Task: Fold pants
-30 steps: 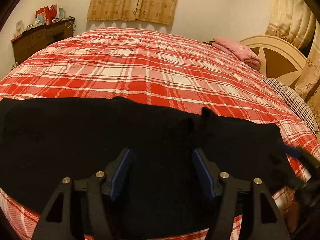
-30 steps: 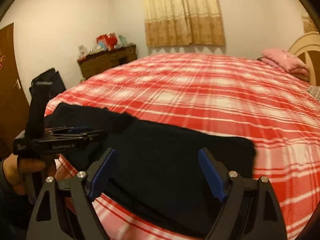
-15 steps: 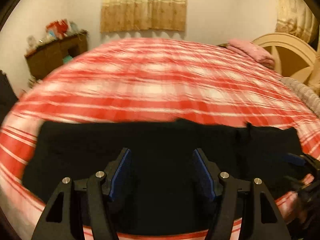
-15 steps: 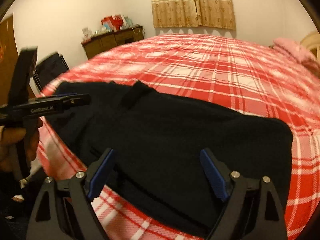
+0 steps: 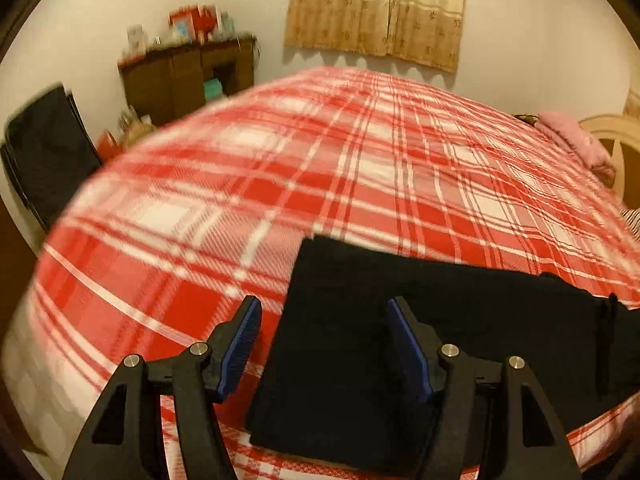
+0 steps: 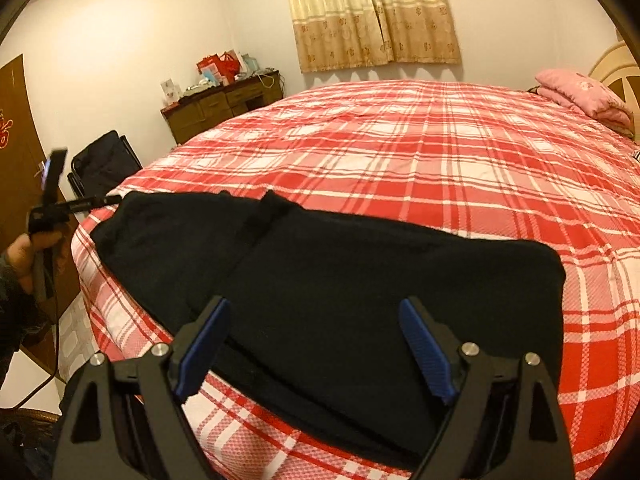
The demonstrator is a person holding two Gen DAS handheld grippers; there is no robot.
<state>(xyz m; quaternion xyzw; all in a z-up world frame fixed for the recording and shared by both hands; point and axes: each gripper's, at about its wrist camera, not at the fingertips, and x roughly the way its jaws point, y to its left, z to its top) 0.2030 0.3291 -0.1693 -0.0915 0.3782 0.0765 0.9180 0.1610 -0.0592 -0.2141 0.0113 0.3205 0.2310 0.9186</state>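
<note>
Black pants lie flat along the near edge of the red plaid bed, folded lengthwise. In the left wrist view the pants' left end sits between and ahead of my open left gripper, which hovers over that end and is empty. My right gripper is open and empty above the right part of the pants. The left gripper also shows in the right wrist view, held by a hand at the pants' left end.
A dark wooden dresser with clutter stands by the far wall. A black chair is left of the bed. A pink pillow and cream headboard are at the right. Curtains hang behind.
My left gripper has swung left to the pants' left end; the view now shows bare bedspread to its left. My right gripper has risen slightly. Both stay open.
</note>
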